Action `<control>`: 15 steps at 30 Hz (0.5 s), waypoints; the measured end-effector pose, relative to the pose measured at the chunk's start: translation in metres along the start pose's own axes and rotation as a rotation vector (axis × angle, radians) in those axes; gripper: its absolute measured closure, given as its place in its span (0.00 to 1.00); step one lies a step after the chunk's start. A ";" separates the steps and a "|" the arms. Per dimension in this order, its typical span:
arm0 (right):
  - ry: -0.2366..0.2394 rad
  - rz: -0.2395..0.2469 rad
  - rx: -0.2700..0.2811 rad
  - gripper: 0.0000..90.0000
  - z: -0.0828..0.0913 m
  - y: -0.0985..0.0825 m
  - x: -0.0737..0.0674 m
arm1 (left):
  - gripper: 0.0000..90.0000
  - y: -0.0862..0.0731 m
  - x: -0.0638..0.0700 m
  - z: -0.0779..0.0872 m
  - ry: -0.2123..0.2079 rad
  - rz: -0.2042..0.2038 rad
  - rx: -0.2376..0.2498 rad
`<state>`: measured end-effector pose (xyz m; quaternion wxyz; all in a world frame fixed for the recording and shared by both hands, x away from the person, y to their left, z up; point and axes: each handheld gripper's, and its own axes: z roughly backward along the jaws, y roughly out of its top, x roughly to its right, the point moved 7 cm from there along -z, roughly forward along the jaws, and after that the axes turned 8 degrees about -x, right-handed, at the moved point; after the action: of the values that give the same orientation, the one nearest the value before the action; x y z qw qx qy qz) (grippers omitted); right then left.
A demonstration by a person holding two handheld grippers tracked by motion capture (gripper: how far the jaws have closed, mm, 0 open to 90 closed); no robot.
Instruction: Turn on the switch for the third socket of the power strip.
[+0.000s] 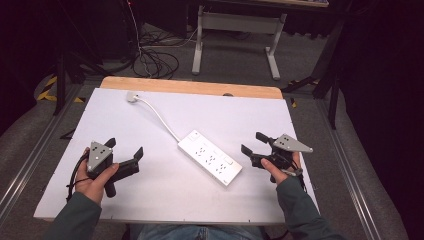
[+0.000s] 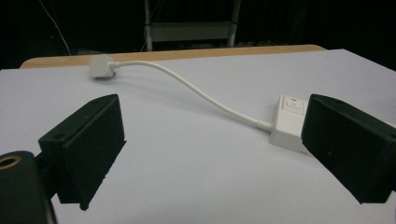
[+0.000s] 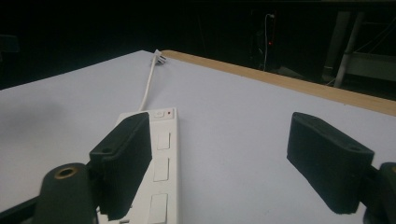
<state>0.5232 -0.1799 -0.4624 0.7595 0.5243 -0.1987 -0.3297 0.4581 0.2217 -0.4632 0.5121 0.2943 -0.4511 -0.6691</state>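
Note:
A white power strip (image 1: 210, 156) lies diagonally in the middle of the white table top (image 1: 240, 112). Its white cord (image 1: 159, 116) runs back and left to a white plug (image 1: 132, 96) near the far edge. My left gripper (image 1: 124, 148) rests at the front left, open and empty, with the strip's switch end (image 2: 290, 120) beside its right jaw. At the front right my right gripper (image 1: 254, 143) is open too, nothing in it; its left jaw overlaps the strip (image 3: 161, 163) in the right gripper view.
A wooden strip (image 1: 190, 87) borders the table's far edge. Beyond it, on the floor, stand a grey desk frame (image 1: 235, 30) and loose black cables (image 1: 152, 60). Metal rails (image 1: 30, 160) run along both sides.

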 end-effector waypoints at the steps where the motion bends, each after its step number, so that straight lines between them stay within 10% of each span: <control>1: -0.001 0.000 0.004 0.24 0.000 0.000 0.000 | 0.07 0.000 0.000 0.000 -0.002 0.000 -0.001; 15: -0.023 -0.011 0.020 0.11 0.006 0.000 0.006 | 0.08 0.000 0.001 -0.003 -0.004 0.000 -0.007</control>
<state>0.5237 -0.1885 -0.4606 0.7499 0.5293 -0.2077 -0.3381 0.4601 0.2200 -0.4640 0.5120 0.2912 -0.4499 -0.6713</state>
